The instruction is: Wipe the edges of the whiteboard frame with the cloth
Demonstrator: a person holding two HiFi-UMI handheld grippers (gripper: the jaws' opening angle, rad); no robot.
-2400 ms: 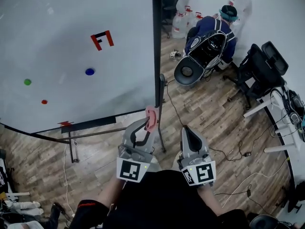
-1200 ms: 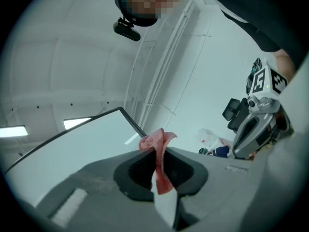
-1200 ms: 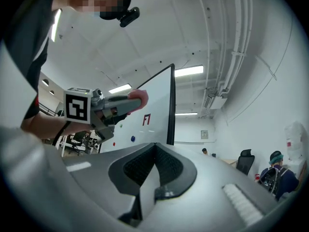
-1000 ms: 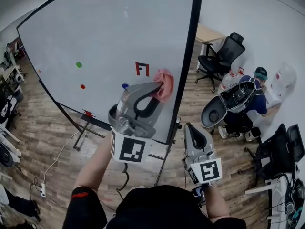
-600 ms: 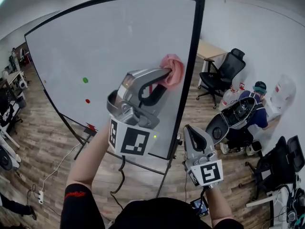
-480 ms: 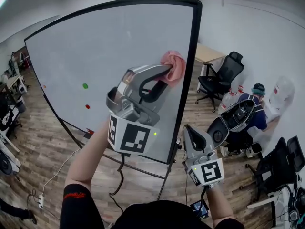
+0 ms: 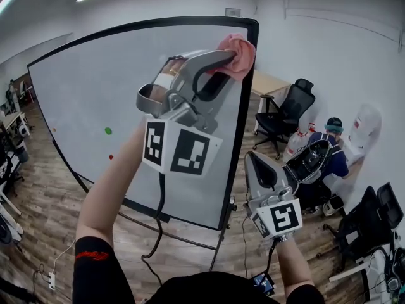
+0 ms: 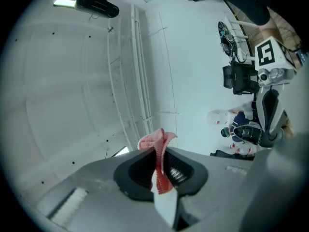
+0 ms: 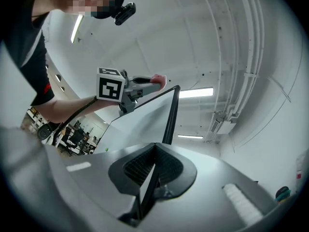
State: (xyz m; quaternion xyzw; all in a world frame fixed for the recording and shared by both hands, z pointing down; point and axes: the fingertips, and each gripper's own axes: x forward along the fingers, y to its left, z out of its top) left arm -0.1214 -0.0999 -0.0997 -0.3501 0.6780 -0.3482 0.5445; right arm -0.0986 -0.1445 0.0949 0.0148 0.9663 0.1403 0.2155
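Raised my left gripper (image 7: 231, 56), clamping cloth (image 7: 240, 50), to whiteboard frame (image 7: 242, 119) top-right corner; vertical edge runs below. My right gripper (image 7: 258, 163) jaws together, empty.

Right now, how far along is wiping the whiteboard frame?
Looks done: the frame's right edge, which the cloth climbed from bottom to top. In hand: the left gripper, jaws shut on the cloth, holds it at the top right corner. Left: the top edge, then the left and bottom edges. The right gripper is shut, empty.

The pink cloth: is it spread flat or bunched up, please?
Bunched up: the pink cloth sits crumpled in the shut left tongs.
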